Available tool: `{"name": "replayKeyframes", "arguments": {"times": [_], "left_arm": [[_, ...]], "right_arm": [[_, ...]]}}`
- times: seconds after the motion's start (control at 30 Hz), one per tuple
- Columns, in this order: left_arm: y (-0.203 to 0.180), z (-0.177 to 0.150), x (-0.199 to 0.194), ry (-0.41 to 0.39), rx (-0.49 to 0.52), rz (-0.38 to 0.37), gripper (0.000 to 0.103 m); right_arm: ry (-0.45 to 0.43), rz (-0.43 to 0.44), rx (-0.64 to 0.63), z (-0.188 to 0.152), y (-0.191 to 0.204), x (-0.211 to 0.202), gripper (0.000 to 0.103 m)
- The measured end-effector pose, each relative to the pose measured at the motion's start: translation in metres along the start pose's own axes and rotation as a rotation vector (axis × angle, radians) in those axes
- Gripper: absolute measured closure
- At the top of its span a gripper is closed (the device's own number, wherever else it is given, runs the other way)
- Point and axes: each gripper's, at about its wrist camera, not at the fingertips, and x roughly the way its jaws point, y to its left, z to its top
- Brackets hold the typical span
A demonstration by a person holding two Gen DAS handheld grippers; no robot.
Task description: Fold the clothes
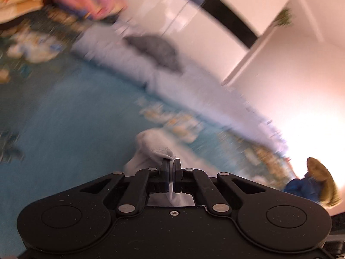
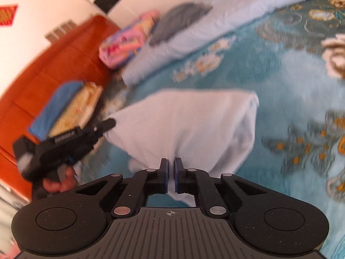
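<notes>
A white garment [image 2: 189,125] lies partly folded on the teal flowered bedspread [image 2: 291,82]. My right gripper [image 2: 171,161] is shut on its near edge, with cloth pinched between the jaws. My left gripper [image 1: 171,161] is shut on a bunched white corner of the garment [image 1: 155,149]. In the right wrist view the left gripper [image 2: 107,125] holds the garment's left corner, with the hand behind it. The left wrist view is blurred by motion.
A light blue quilt [image 2: 204,21] with a grey folded item [image 2: 179,19] lies along the far side of the bed. A pink patterned bundle [image 2: 127,41] and a blue and cream stack [image 2: 71,108] sit by the orange headboard [image 2: 54,60]. A white wall [image 1: 291,75] is beyond.
</notes>
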Motion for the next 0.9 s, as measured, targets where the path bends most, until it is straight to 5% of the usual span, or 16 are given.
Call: {"name": "replayKeyframes", "arguments": {"times": [0.3, 0.33, 0.4, 0.43, 0.5, 0.6, 0.83, 0.9], "left_arm": [[0.02, -0.014, 0.008, 0.06, -0.005, 0.025, 0.097], [0.02, -0.011, 0.006, 0.056, 0.002, 0.013, 0.094], [0.021, -0.005, 0.002, 0.051, 0.014, -0.017, 0.066], [0.022, -0.001, 0.002, 0.049, 0.019, -0.027, 0.06], [0.024, 0.004, 0.006, 0.051, 0.031, -0.015, 0.056], [0.027, 0.011, 0.021, 0.075, 0.034, 0.021, 0.045], [0.022, 0.008, 0.047, 0.106, -0.015, 0.015, 0.052], [0.02, 0.004, 0.047, 0.1, -0.039, 0.008, 0.076]], "right_arm": [[0.058, -0.016, 0.088, -0.018, -0.017, 0.013, 0.096], [0.048, -0.015, 0.086, -0.016, -0.015, 0.01, 0.093], [0.017, -0.005, 0.074, -0.015, -0.015, 0.002, 0.073], [-0.009, -0.007, 0.071, -0.014, -0.017, -0.002, 0.064], [-0.057, -0.022, 0.074, -0.014, -0.022, -0.008, 0.05], [-0.086, -0.06, 0.137, -0.013, -0.037, -0.003, 0.046], [-0.139, 0.0, 0.263, -0.01, -0.051, 0.02, 0.042], [-0.136, -0.004, 0.28, -0.007, -0.054, 0.025, 0.072]]}}
